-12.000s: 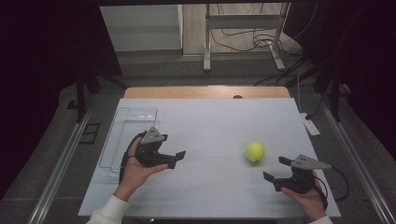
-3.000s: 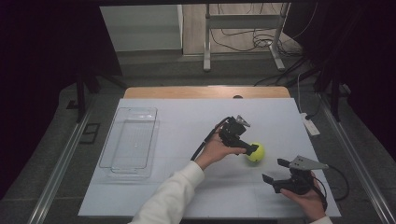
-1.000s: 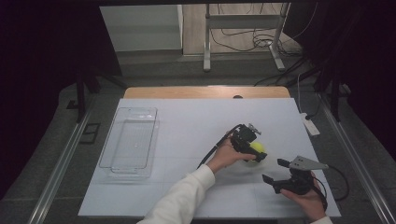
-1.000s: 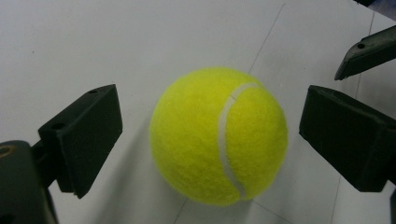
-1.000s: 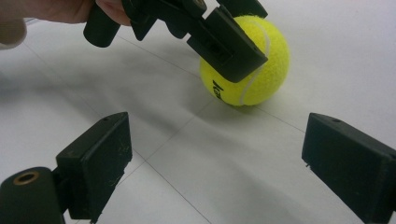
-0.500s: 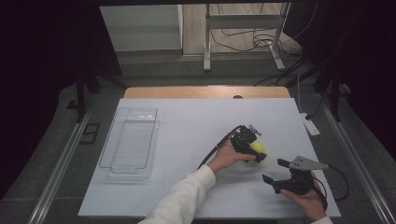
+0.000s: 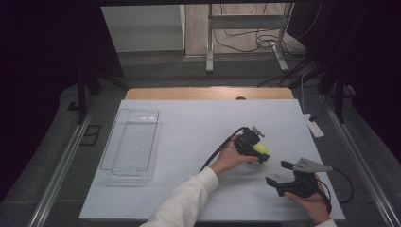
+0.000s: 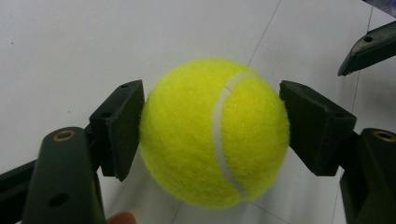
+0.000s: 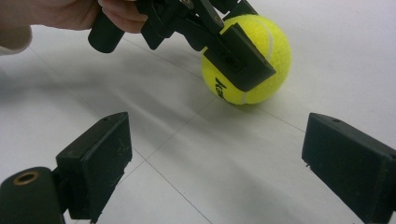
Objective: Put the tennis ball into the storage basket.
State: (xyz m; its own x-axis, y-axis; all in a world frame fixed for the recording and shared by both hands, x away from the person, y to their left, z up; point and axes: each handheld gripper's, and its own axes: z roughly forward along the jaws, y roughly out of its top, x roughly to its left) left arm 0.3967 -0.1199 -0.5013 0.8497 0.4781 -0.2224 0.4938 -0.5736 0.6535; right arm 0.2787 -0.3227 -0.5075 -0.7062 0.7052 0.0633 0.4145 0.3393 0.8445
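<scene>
A yellow tennis ball (image 7: pixel 263 153) rests on the white table (image 7: pixel 189 123), right of centre. My left gripper (image 7: pixel 256 150) reaches across to it and is shut on it. In the left gripper view both black pads press the sides of the ball (image 8: pixel 187 140); the jaws have just been closing with the ball between them. My right gripper (image 7: pixel 276 172) rests near the front right of the table, open, nothing between its pads (image 9: pixel 98 158). Beyond it, the right gripper view shows the ball (image 9: pixel 268 46) gripped by the left gripper's fingers (image 9: pixel 238 60).
A clear plastic tray (image 7: pixel 132 144) stands on the left part of the table. A white power strip (image 7: pixel 314 127) lies off the table's right edge. A black cable (image 7: pixel 222 149) trails from the left gripper toward the sleeve.
The left hand has crossed from beside the tray to the ball and settled over it. Over the last second both hands hold still in the high view.
</scene>
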